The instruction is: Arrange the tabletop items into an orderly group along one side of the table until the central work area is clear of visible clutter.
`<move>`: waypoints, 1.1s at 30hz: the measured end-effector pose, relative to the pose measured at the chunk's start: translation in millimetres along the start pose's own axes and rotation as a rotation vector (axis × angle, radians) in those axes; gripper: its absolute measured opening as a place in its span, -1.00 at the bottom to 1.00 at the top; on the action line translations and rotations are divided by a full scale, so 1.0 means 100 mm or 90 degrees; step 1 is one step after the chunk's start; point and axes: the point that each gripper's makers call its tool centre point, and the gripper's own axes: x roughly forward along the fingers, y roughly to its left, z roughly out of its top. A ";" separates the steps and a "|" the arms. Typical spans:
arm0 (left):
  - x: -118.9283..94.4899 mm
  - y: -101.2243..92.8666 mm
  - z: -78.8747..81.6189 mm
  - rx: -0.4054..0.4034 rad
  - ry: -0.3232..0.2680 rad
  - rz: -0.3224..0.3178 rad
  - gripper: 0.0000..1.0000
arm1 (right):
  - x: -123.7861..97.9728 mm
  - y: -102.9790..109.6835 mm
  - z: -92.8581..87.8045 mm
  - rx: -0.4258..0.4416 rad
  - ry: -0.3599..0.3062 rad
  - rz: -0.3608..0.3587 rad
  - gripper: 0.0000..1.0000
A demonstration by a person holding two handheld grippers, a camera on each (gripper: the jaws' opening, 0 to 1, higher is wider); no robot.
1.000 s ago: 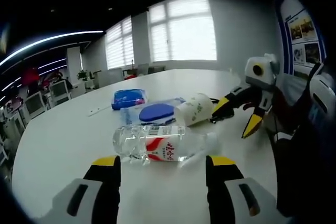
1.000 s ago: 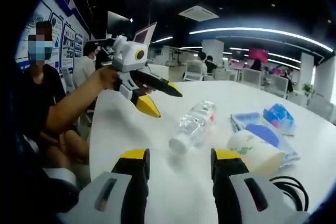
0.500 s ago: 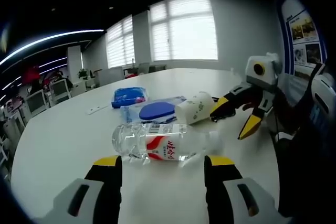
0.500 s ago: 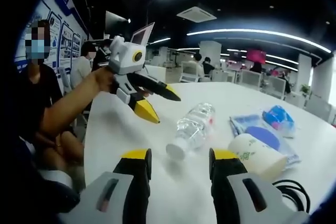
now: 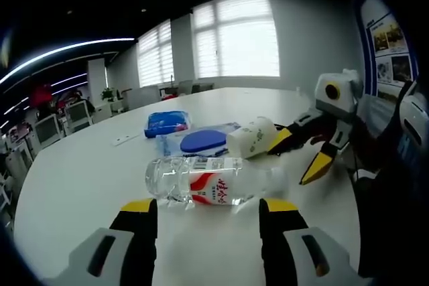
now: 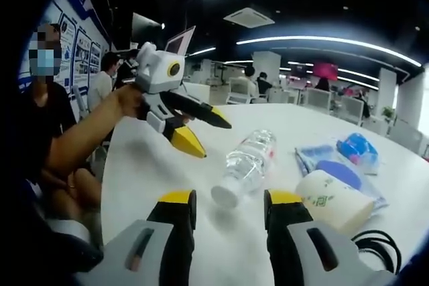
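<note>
In the left gripper view, going from left to right, I had a blue packet (image 5: 165, 123) lying far out on the white table (image 5: 74, 179). Next to it lay a clear pouch with a blue round thing (image 5: 201, 141) in it. A paper cup (image 5: 252, 138) lay on its side, touching the pouch's right end. Nearer to me a plastic water bottle (image 5: 211, 185) lay on its side, label up and cap pointing right. My left gripper (image 5: 204, 216) hung just short of it with its jaws spread wide, holding nothing, and the bottle lay across the gap between the yellow tips. At the right, my right gripper (image 5: 295, 157) was near the cup, its jaws also apart and empty.

In the right gripper view, the left gripper (image 6: 194, 128) showed at the left, above the table (image 6: 134, 172). The bottle (image 6: 244, 166) lay in the middle with its cap toward me. The cup (image 6: 333, 201) and a black cable (image 6: 375, 242) sat at the right.

I judged the tidying barely begun, since every item lay in the working area. The step in hand looked like the approach to the bottle. Next, I would have to ease the left gripper forward until its jaws straddled the bottle's body, then close gently, since a round bottle lying down could roll away.
</note>
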 end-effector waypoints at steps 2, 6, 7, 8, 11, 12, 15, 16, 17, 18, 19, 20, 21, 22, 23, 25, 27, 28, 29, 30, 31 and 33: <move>0.00 0.00 0.00 0.001 0.000 0.000 0.20 | 0.01 0.00 0.00 0.001 -0.001 0.000 -0.24; 0.01 0.00 0.00 0.002 0.002 -0.001 0.19 | 0.04 -0.02 -0.01 -0.008 0.005 -0.013 -0.24; 0.01 0.00 0.00 0.002 0.002 -0.001 0.19 | 0.04 -0.03 -0.02 -0.009 0.006 -0.015 -0.24; 0.02 0.00 -0.01 0.002 0.002 -0.001 0.18 | 0.05 -0.10 -0.01 -0.007 0.006 -0.017 -0.25; 0.03 0.01 0.00 0.002 0.001 -0.001 0.18 | 0.06 -0.21 0.01 -0.010 0.007 -0.023 -0.27; 0.03 0.02 0.00 0.001 0.000 0.000 0.18 | 0.06 -0.22 0.01 -0.008 0.008 -0.023 -0.27; 0.05 0.04 0.00 0.000 0.000 0.000 0.17 | 0.07 -0.24 0.00 -0.007 0.009 -0.023 -0.27; 0.05 0.05 0.00 0.001 0.000 0.001 0.16 | 0.06 -0.23 0.00 -0.007 0.010 -0.023 -0.27; 0.05 0.06 0.00 0.001 0.000 0.002 0.15 | 0.06 -0.23 0.00 -0.006 0.010 -0.023 -0.27; 0.06 0.08 0.01 -0.001 0.000 0.002 0.15 | 0.05 -0.22 0.00 -0.006 0.011 -0.023 -0.27; 0.06 0.09 0.01 -0.002 0.000 0.002 0.15 | 0.05 -0.22 0.00 -0.006 0.010 -0.023 -0.28; 0.06 0.10 0.01 -0.003 0.000 0.002 0.14 | 0.05 -0.22 0.00 -0.006 0.011 -0.024 -0.28; 0.06 0.10 0.01 -0.004 -0.001 0.003 0.13 | 0.04 -0.22 -0.01 -0.007 0.012 -0.025 -0.28; 0.07 0.10 0.01 -0.004 -0.001 0.003 0.13 | 0.04 -0.22 -0.01 -0.007 0.012 -0.026 -0.29; 0.07 0.10 0.01 -0.004 -0.001 0.003 0.12 | 0.03 -0.22 0.00 -0.006 0.010 -0.026 -0.29; 0.07 0.12 0.01 -0.005 -0.002 0.004 0.12 | 0.03 -0.22 -0.01 -0.004 0.011 -0.026 -0.30; 0.07 0.13 0.01 -0.007 -0.001 0.004 0.12 | 0.04 -0.22 -0.01 -0.004 0.012 -0.026 -0.30; 0.07 0.14 0.01 -0.008 -0.002 0.006 0.12 | 0.04 -0.21 -0.01 -0.004 0.012 -0.025 -0.31; 0.06 0.15 0.00 -0.010 -0.002 0.006 0.12 | 0.04 -0.21 -0.01 -0.003 0.012 -0.025 -0.31; 0.06 0.16 0.00 -0.012 -0.002 0.008 0.12 | 0.03 -0.21 -0.01 -0.003 0.012 -0.025 -0.31; 0.06 0.17 0.00 -0.012 -0.003 0.009 0.12 | 0.03 -0.21 -0.01 -0.002 0.012 -0.025 -0.32; 0.05 0.18 0.01 -0.015 -0.004 0.009 0.11 | 0.03 -0.20 -0.01 -0.001 0.014 -0.023 -0.32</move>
